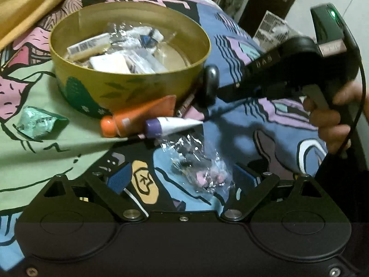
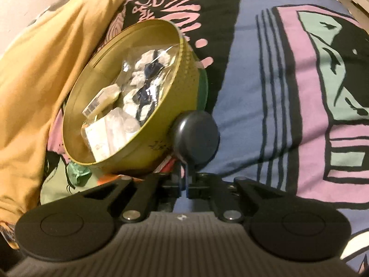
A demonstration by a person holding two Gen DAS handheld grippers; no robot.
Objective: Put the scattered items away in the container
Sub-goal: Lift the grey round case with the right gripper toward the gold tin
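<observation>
A round yellow-green tin (image 1: 129, 85) stands on the patterned bedspread, with several packets and bags inside. My right gripper (image 2: 184, 179) is shut on a dark round disc (image 2: 196, 136), which it holds upright against the tin's (image 2: 161, 124) outer wall. The left wrist view shows the same disc (image 1: 211, 80) at the right gripper's (image 1: 207, 99) tip. My left gripper (image 1: 182, 179) is open, low over a clear bag (image 1: 198, 168) of pink and dark bits that lies between its fingers. An orange tube (image 1: 140, 115) and a white tube with a purple cap (image 1: 170, 125) lie before the tin.
A green foil packet (image 1: 39, 121) lies left of the tin. A thin reddish stick (image 1: 185, 105) pokes out beside the tubes. Yellow cloth (image 1: 27, 7) is heaped behind the tin on the left. A person's hand (image 1: 332, 120) grips the right tool's handle. Shelves and boxes stand past the bed's far edge.
</observation>
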